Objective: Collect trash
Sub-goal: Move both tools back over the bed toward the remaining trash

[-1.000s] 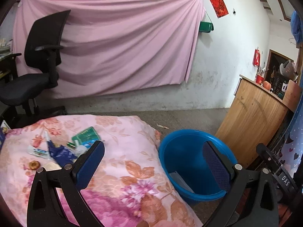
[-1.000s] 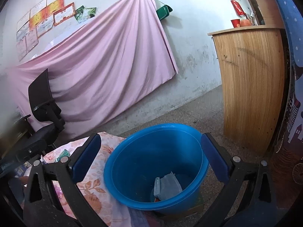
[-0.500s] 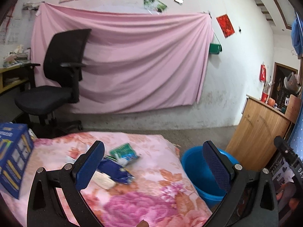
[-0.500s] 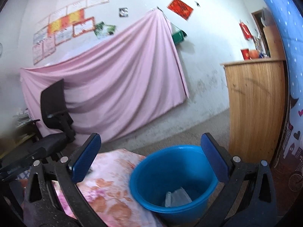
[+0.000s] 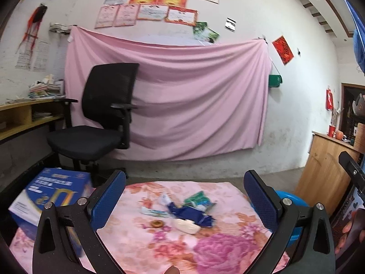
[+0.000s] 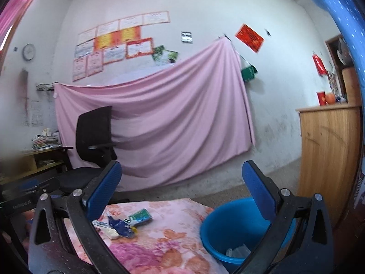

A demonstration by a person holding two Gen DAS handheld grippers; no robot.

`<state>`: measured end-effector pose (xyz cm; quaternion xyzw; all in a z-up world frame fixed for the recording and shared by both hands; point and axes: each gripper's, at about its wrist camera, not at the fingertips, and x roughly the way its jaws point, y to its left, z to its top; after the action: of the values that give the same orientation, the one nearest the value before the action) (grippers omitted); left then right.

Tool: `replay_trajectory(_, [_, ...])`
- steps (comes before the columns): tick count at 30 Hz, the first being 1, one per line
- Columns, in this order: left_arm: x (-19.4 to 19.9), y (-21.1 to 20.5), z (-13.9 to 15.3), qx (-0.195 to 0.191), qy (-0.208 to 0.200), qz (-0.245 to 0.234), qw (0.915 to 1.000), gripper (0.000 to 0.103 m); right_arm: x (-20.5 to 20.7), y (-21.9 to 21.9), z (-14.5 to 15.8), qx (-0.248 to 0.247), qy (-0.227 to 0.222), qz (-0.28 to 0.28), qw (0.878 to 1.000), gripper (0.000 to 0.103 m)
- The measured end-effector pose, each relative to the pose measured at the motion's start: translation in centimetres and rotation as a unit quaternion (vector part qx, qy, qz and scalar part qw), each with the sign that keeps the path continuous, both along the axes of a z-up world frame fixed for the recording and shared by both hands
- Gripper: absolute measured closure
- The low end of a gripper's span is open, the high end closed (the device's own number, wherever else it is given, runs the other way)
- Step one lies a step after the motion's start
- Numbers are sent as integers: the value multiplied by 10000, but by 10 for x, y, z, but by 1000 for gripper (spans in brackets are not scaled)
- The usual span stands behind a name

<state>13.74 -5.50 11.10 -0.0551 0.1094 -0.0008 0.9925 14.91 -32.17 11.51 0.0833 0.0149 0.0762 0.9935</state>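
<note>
Left wrist: left gripper [image 5: 184, 196] hangs above the floral-cloth worktop [image 5: 228, 251], jaws wide apart, empty, touching nothing. Trash pile [image 5: 182, 212] sits mid-cloth, framed between the jaws: dark blue wrapper [image 5: 191, 213], green packet [image 5: 198, 199], white lump [image 5: 186, 225], small brown cap [image 5: 157, 223]. Blue box [image 5: 50, 196] lies left of the pile; blue bucket [image 5: 294, 203] is right of it, off the cloth edge. Best move, I think: drop straight onto the blue wrapper and pinch its raised crumple, not the cloth.

Right wrist: right gripper [image 6: 181, 188] also has its jaws wide apart, empty. Bucket [image 6: 219, 233] is right of the pile [image 6: 123, 225], with a grey scrap [image 6: 237, 251] inside.
</note>
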Motion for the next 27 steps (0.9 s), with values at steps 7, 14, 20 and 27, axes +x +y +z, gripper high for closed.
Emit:
replay_trajectory(7, [-20,29,-6,51,-103,221,9997,2,-7,35,3,-286,-352,255,9986,0])
replay_trajectory(14, [-28,45,-21,38,21,399,9992,2,4,64,-6,-545,-244,656,9961,0])
replay_trajectory(20, [-11,47,-40,143,531,379,9978,2,35,77,-25,-873,444,730,9925,0])
replay_trajectory(27, [16,48,-61,20,1124,176,9935,2,67,76,-50,-828,1218,784,9860,0])
